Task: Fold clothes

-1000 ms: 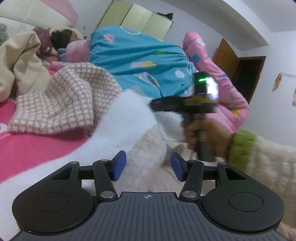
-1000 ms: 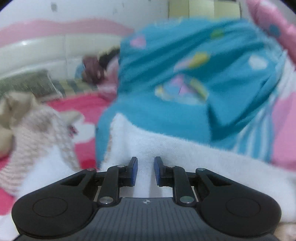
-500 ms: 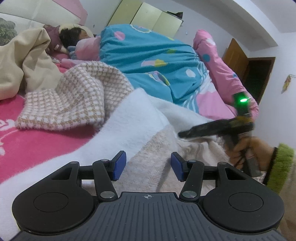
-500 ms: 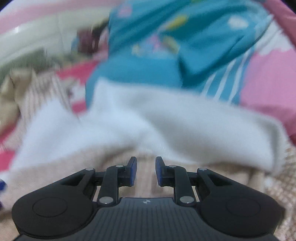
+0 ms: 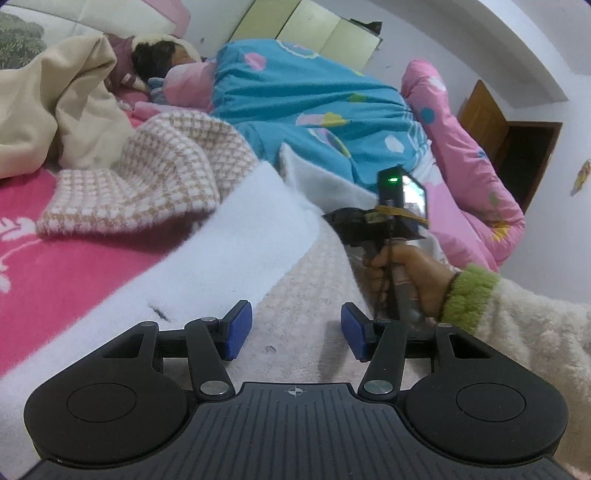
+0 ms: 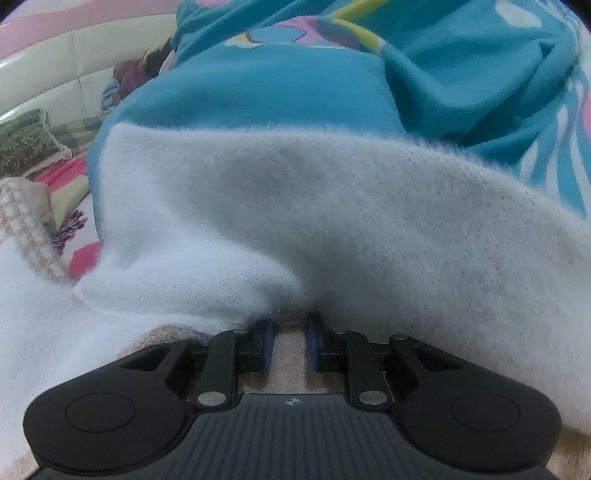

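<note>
Mid-fold by the look of it: white sweater [image 5: 236,236] spread on the bed [image 5: 66,266], one fuzzy flap [image 6: 332,206] bunched above the right hand-held gripper [image 6: 288,345], narrowly parted, grasp unclear; left hand-held gripper [image 5: 295,334] released, hovering over the beige part.

I am facing pale walls [image 5: 546,155] closing in the far side, a dark wooden doorway [image 5: 517,162] standing open at far right. Yellow-green cabinet doors [image 5: 314,29] are showing far behind the bed's pink sheet [image 5: 55,258].
</note>
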`<state>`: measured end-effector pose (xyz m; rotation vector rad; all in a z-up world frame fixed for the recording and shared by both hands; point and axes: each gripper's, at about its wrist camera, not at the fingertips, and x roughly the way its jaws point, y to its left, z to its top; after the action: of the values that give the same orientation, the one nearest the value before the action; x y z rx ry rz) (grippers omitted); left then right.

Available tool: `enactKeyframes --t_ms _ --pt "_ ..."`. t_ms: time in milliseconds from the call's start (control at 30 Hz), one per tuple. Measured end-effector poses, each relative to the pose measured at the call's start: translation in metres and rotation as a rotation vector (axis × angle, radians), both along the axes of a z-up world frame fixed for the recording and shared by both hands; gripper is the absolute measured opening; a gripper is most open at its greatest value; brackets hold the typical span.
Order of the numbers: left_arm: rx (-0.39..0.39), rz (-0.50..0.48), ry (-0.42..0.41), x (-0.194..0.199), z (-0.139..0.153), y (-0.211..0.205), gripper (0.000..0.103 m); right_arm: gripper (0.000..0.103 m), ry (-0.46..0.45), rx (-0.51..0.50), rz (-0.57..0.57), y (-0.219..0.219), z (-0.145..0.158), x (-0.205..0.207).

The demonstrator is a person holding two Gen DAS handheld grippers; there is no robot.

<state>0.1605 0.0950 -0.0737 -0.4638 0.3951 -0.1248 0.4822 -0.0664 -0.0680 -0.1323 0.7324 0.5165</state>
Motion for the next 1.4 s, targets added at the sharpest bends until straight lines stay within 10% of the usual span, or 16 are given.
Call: enactKeyframes --t_ms 200,400,567,800,967,1033,1133,1267,1400 --pt "-0.012 0.011 0.001 -0.002 -0.001 0.002 0.053 0.021 -0.034 0.06 -0.004 -0.066 0.048 -0.051" --pt "-0.006 0.016 0.004 -0.001 0.0 0.002 0.053 0.017 -0.047 -0.289 -0.21 -0.101 0.005 -0.052" --pt "-0.01 0.015 0.009 0.001 -0.001 0.003 0.053 0.0 -0.143 -0.364 -0.386 -0.128 -0.01 -0.003" --pt "-0.016 0.015 0.007 0.0 -0.002 0.005 0.053 0.001 -0.09 -0.288 -0.326 -0.135 0.016 -0.025" --pt "-0.018 0.015 0.009 0.001 -0.002 0.005 0.053 0.002 -0.005 -0.275 -0.088 -0.144 0.033 -0.101" --pt "-0.018 0.015 0.01 0.001 -0.002 0.005 0.053 0.0 0.016 -0.419 -0.142 -0.153 0.008 -0.106" --pt "-0.016 0.017 0.01 0.001 -0.002 0.004 0.053 0.0 0.044 -0.296 -0.212 -0.177 0.003 -0.087" --pt "-0.02 0.018 0.011 0.001 -0.002 0.005 0.053 0.0 -0.012 -0.462 -0.303 -0.166 0.012 -0.087" --pt "-0.028 0.015 0.013 0.001 -0.002 0.005 0.053 0.0 0.022 -0.298 -0.248 -0.175 0.045 -0.138"
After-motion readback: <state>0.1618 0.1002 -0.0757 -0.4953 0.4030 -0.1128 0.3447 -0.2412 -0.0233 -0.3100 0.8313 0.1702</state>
